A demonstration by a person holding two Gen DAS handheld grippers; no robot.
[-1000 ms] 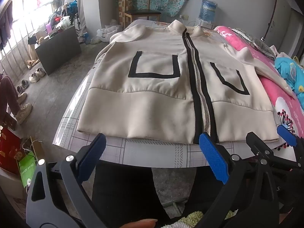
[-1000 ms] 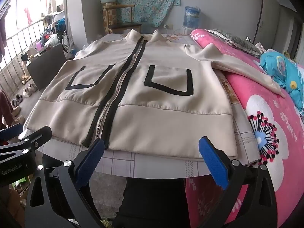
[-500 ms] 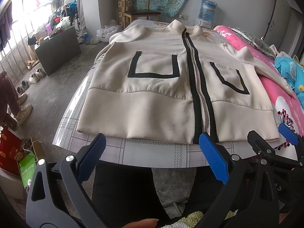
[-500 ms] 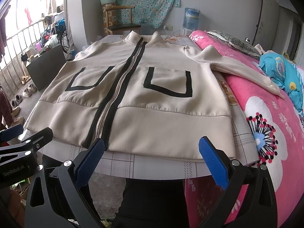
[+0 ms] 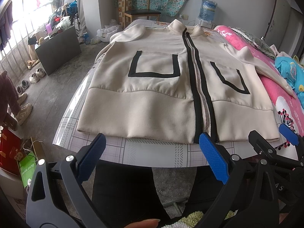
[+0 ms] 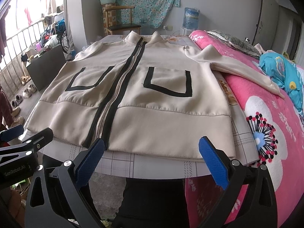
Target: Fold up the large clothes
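Flat on the counter (image 5: 152, 152) lies a cream jacket (image 5: 152, 98), front up, its hem toward the cameras and its stand-up collar at the far end. Its fabric looks smooth and matte, with soft ripples along the seam above the wide hem band. A metal zipper (image 5: 199, 87) edged in black tape runs straight from collar to hem, and each front panel carries a pocket outlined by a black U-shaped strip. One sleeve (image 6: 243, 70) stretches off the counter onto a fluffy pink blanket (image 6: 275, 117) printed with white and dark flowers; the opposite sleeve bends at the far corner of the counter. A glossy plaid cover with grey lines wraps the counter, whose near edge curves.

Close to that edge the left gripper (image 5: 150, 157) hangs with its fingers (image 5: 212, 157) spread wide, holding nothing; their pads are bright blue with a fine knurled grain, set on black angular arms with round silver bolts. Likewise the right gripper (image 6: 152, 161) has its fingers (image 6: 212, 161) far apart and empty, just short of the hem.

Behind stand a wooden chair (image 5: 141, 11), a floral cloth on the wall and a blue water bottle (image 6: 191, 18).
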